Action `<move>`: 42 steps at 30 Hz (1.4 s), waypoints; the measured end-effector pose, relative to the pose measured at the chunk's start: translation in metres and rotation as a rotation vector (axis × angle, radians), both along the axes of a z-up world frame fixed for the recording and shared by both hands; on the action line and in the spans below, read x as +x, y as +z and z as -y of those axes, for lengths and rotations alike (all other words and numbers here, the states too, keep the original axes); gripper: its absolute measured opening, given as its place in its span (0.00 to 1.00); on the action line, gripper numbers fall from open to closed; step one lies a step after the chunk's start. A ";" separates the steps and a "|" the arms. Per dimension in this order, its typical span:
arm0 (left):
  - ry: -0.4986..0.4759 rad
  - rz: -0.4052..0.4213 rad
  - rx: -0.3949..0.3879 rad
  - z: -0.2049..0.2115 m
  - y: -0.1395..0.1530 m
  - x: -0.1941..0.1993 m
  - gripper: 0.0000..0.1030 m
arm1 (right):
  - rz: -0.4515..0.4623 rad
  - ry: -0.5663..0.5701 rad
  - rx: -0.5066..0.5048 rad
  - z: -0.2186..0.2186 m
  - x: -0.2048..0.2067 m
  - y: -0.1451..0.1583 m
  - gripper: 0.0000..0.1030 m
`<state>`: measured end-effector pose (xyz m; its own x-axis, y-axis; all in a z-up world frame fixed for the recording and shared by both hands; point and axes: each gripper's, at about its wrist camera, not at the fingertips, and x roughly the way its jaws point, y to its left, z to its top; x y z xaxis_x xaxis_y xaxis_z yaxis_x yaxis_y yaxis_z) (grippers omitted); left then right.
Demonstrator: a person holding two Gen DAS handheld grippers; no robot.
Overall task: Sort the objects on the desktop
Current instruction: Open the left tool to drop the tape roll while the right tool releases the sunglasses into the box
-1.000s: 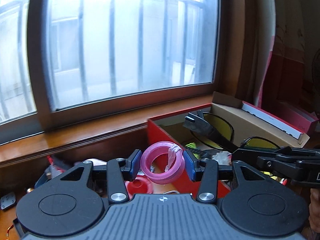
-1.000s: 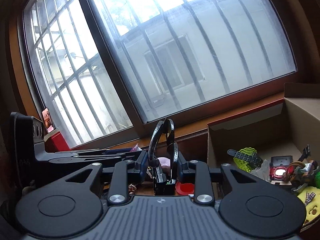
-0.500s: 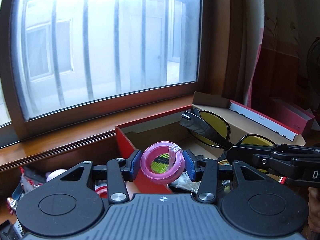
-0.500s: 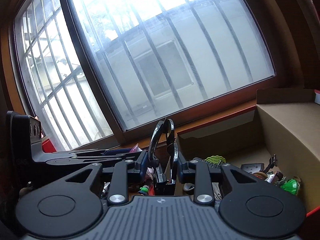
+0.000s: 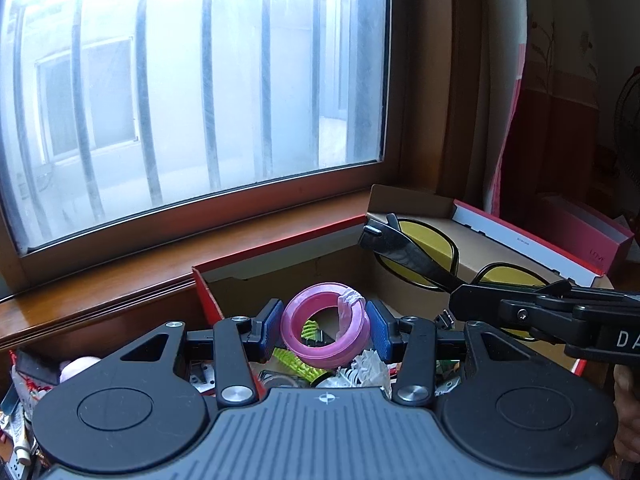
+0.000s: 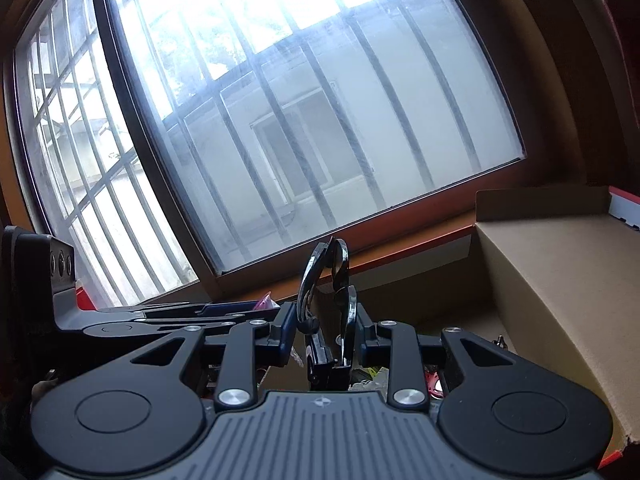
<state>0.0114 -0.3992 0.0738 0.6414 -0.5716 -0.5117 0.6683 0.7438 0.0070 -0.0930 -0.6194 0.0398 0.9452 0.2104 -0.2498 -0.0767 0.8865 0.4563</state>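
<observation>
- My left gripper (image 5: 324, 330) has its jaws clenched on the pink tape roll (image 5: 325, 333), blue pads pressing it from both sides; the roll sits tilted, a torn white tape end sticking up at its 1 o'clock.
- Under the roll I see the open red cardboard box (image 5: 208, 292), with green and white clutter inside.
- My right gripper (image 6: 326, 326) grasps the folded glasses (image 6: 329, 280) by the frame. In the left wrist view their yellow lenses (image 5: 430, 240) hang over the box at 2 o'clock from the roll.
- The window (image 5: 192, 92) with bars fills everything from 10 to 1 o'clock, its wooden sill (image 5: 100, 292) just behind the box.
- More small clutter lies at 8 o'clock; too blurred to name.
</observation>
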 end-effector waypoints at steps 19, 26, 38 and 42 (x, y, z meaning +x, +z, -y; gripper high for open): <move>-0.047 -0.067 0.036 0.049 -0.022 0.027 0.45 | -0.083 -0.122 0.063 0.052 0.030 -0.027 0.30; -0.067 -0.113 0.053 0.054 -0.029 0.030 0.48 | -0.098 -0.131 0.060 0.055 0.036 -0.034 0.31; -0.057 -0.102 0.069 0.047 -0.025 0.015 0.75 | -0.087 -0.172 0.022 0.054 0.025 -0.030 0.51; -0.039 -0.101 0.059 0.038 -0.023 0.008 0.81 | -0.094 -0.166 0.026 0.048 0.019 -0.028 0.58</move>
